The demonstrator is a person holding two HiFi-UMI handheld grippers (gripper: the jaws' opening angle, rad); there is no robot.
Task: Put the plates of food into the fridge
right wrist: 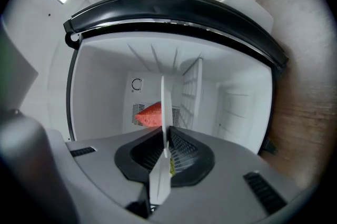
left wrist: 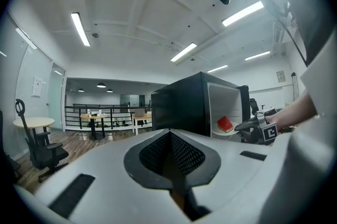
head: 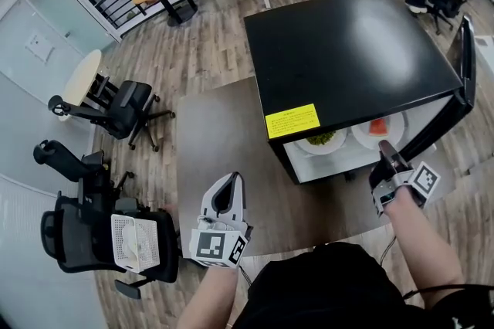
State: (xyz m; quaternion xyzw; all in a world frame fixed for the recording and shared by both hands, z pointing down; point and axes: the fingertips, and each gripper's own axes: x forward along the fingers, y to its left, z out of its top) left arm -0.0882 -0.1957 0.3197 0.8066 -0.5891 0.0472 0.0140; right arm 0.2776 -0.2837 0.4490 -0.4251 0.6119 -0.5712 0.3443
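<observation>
While right gripper (head: 384, 152) clamps the round white watermelon plate (head: 366, 138) inside the black boxy fridge (head: 347, 57), left gripper (head: 226, 192) hovers apart. Its 2 jaws: together, empty.

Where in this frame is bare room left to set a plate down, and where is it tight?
Free: the table left of the fridge and ahead of the shut left gripper; the fridge's black top. Tight: the fridge shelf, where the green-food plate and the red-food plate sit side by side, right gripper clamped on the latter's rim.
</observation>
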